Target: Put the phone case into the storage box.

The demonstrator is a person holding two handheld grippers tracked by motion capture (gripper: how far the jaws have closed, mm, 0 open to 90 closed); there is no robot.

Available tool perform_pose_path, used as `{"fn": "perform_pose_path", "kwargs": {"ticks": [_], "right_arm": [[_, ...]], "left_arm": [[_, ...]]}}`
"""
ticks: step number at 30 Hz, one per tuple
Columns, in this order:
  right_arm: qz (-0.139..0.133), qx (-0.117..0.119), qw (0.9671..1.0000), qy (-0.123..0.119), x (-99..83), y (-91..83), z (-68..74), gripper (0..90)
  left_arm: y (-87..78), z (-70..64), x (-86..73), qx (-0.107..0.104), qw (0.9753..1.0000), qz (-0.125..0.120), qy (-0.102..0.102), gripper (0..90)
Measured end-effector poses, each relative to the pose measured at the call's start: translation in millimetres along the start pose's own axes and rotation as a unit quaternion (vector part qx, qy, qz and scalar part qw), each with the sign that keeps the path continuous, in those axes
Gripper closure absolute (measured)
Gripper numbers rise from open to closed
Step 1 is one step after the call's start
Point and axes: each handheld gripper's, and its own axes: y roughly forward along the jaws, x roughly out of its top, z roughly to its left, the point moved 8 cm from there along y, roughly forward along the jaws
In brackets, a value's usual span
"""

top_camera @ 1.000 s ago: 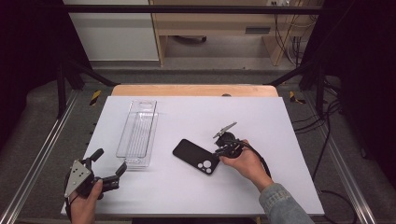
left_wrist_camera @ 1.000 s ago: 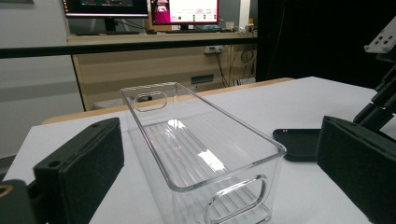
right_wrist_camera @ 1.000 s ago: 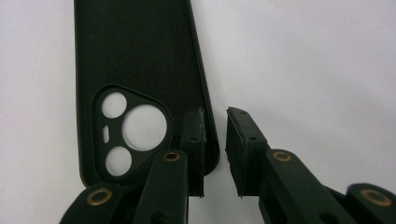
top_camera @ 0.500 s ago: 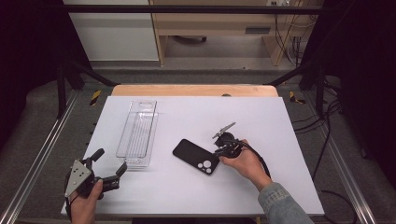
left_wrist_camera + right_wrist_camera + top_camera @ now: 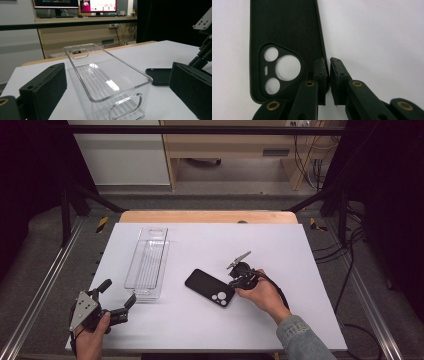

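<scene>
So the person's got a gripper in each hand over a white table (image 5: 310, 250). The right gripper (image 5: 234, 283) is down low on the table surface, and right at its tips lies a black phone case (image 5: 210, 287), flat, inside facing up, with the camera cutout end nearest the gripper. In the right gripper view the case (image 5: 284, 37) stretches away ahead and to the left of the jaws, and its long side wall runs straight into the slim gap between them: one pad sits inside the case, the other outside on the bare table. The jaws are nearly together, pinching that thin wall, though whether both pads actually press on it is hard to say from here. The triangular cutout with its three round holes is just left of the inner pad.

The left gripper (image 5: 116, 295) is at the near-left corner of the table, jaws spread wide with nothing between them. Directly ahead of it, just beyond the tips, stands a clear plastic bin (image 5: 146, 262), long and narrow, upright, nothing in it. In the left gripper view the bin (image 5: 105, 80) runs lengthwise away from the jaws, with a handle slot in each short end. The case's edge (image 5: 160, 75) peeks out past the right jaw, beside the bin and apart from it.
</scene>
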Motion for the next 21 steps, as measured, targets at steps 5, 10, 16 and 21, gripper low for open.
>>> {"fn": "perform_pose_path", "kwargs": {"ticks": [5, 10, 16, 21], "right_arm": [[0.000, -0.001, 1.0000, -0.005, -0.1, 0.5, 0.1, 84.4], [0.000, -0.004, 0.9999, -0.011, -0.4, 0.7, -0.1, 86.3], [0.001, -0.004, 0.9999, -0.017, -0.9, 1.5, -0.2, 87.0], [0.000, -0.004, 0.9998, -0.022, -1.0, 1.4, -0.1, 87.7]], "left_arm": [[-0.3, 0.4, 0.1, 0.001, 1.0000, 0.000, 0.000, 0.9], [-0.2, 0.4, 0.1, 0.001, 1.0000, 0.000, 0.000, 1.0], [-0.3, 0.5, 0.2, 0.001, 1.0000, 0.000, 0.000, 1.0], [-0.3, 0.5, 0.3, 0.001, 1.0000, -0.001, 0.000, 1.0]]}}
